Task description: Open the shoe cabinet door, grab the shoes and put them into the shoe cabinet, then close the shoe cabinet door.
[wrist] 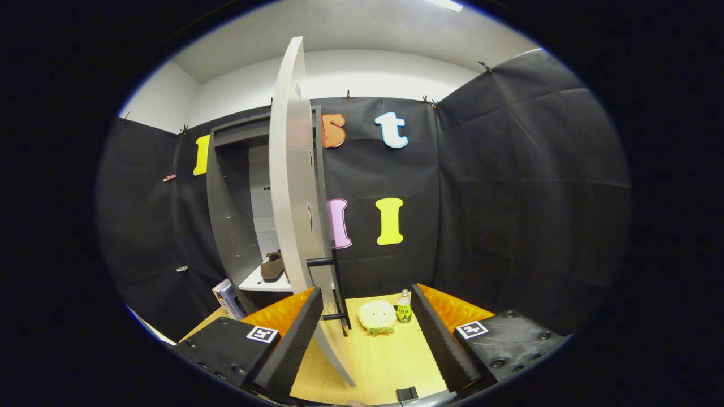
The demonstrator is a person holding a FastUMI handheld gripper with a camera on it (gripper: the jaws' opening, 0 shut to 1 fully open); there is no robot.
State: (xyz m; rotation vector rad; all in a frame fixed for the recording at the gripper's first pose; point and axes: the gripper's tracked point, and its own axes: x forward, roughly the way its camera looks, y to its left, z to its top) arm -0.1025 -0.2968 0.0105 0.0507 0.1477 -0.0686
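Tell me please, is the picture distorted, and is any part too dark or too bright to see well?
In the gripper view the fisheye bends the open cabinet door into a curve; the ceiling light glares white; the cabinet interior is dim, though a brown shoe on its shelf is readable; the table, bottle and round yellowish object are evenly lit and sharp; the gripper is open, its fingers either side of the door handle.

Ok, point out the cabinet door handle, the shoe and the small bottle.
door handle (337,282): gripper view, on the dark vertical bar.
shoe (272,266): gripper view, on its brown upper, inside the cabinet.
small bottle (404,308): gripper view, on its labelled body.
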